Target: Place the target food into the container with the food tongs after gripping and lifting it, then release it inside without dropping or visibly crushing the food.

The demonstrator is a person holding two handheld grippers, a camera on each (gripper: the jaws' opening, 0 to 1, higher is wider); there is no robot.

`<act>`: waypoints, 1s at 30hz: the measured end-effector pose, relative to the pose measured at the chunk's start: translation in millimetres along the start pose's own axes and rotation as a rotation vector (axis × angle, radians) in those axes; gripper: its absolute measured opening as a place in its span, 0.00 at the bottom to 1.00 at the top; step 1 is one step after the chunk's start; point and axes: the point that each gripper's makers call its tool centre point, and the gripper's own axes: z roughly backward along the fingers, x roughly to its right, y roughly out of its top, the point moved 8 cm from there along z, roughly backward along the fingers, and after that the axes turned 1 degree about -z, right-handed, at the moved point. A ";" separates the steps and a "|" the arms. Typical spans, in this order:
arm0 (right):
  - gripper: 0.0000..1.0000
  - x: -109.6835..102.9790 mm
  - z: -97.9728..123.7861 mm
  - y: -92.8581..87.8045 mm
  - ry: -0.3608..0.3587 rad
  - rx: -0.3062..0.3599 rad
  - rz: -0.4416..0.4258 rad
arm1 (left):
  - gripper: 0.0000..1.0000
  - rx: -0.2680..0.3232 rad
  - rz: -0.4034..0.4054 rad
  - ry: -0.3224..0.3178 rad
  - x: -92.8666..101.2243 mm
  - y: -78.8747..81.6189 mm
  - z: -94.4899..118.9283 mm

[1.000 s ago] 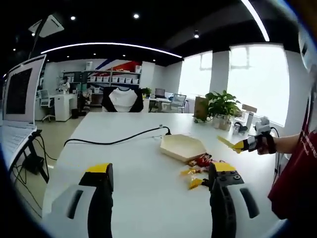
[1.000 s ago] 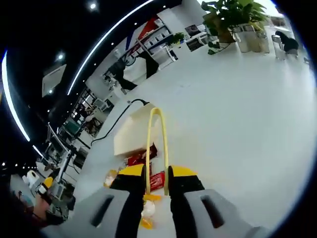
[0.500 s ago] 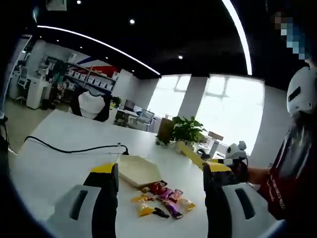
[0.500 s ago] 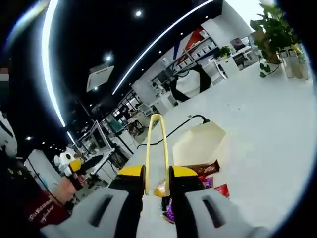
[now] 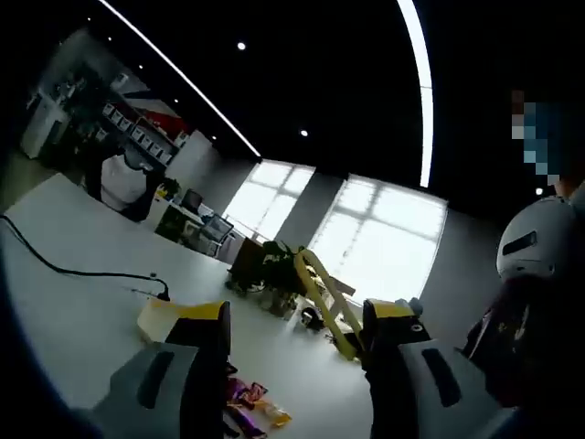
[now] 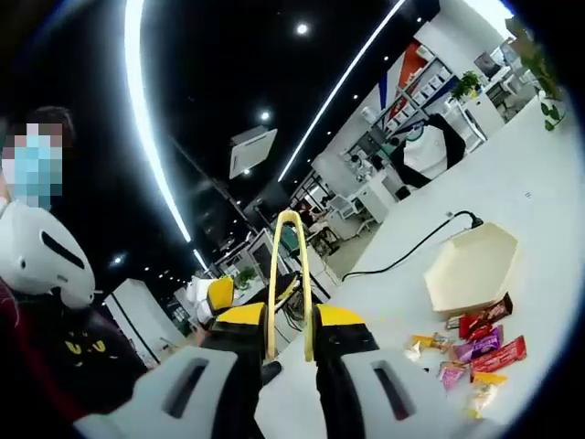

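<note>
Left gripper view: the left gripper (image 5: 297, 334) points across a white counter (image 5: 82, 320), its fingers (image 5: 212, 322) set wide apart with nothing between them. A pale hexagonal container (image 5: 157, 317) sits on the counter just behind the left finger, partly hidden by it. Wrapped snacks (image 5: 249, 402) lie on the counter just in front of the container, low between the fingers. A black cable (image 5: 73, 271) runs across the counter to a point just beyond the container. The yellow food tongs (image 5: 322, 300) slant in the air to the right of the container, their lower end against the right finger; whether they touch it I cannot tell. Potted plants (image 5: 272, 274) stand on the counter behind the container, before bright windows. Right gripper view: the right gripper (image 6: 288, 322) has its fingers (image 6: 243, 316) closed narrowly on the food tongs (image 6: 288, 274), which rise as a tall yellow loop from between them. The container (image 6: 473, 270) sits on the counter (image 6: 539, 183) to the right of the tongs, well apart from them, tray empty. The snacks (image 6: 475, 352) lie in a loose cluster just in front of the container, none held. The cable (image 6: 416, 245) ends just behind the container. The left gripper (image 6: 218, 297) shows in a hand just left of the tongs.
</note>
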 end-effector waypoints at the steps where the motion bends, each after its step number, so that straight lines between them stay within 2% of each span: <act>1: 0.17 -5.9 -2.6 0.2 0.021 -0.003 0.008 | 0.59 0.014 0.023 -0.032 3.2 3.4 -3.2; 8: 0.17 -20.1 -9.0 0.0 0.080 -0.024 0.035 | 0.53 0.047 0.049 -0.106 10.8 14.1 -9.2; 11: 0.16 -23.9 -10.1 -1.2 0.093 -0.029 0.035 | 0.43 0.057 0.057 -0.156 17.5 15.4 -10.1; 14: 0.16 -30.1 -11.9 -3.8 0.118 -0.033 0.027 | 0.38 0.070 0.093 -0.211 23.4 16.6 -11.4; 17: 0.16 -34.7 -12.8 -4.4 0.138 -0.034 0.023 | 0.36 0.072 0.093 -0.221 25.0 16.8 -13.2; 19: 0.16 -37.7 -13.2 -4.6 0.154 -0.035 0.021 | 0.26 0.072 0.084 -0.247 28.4 17.6 -14.6; 21: 0.17 -39.3 -13.2 -4.1 0.166 -0.031 0.021 | 0.23 0.073 0.097 -0.260 31.1 18.5 -16.4; 25: 0.28 -39.5 -12.6 -5.8 0.184 -0.055 0.034 | 0.23 0.066 0.093 -0.295 35.0 20.3 -17.9; 28: 0.32 -39.2 -11.5 -4.3 0.202 -0.054 0.125 | 0.22 0.062 0.069 -0.334 45.2 22.9 -19.7; 30: 0.33 -38.8 -12.0 -5.7 0.183 -0.112 0.174 | 0.21 0.040 0.042 -0.346 45.5 25.8 -18.2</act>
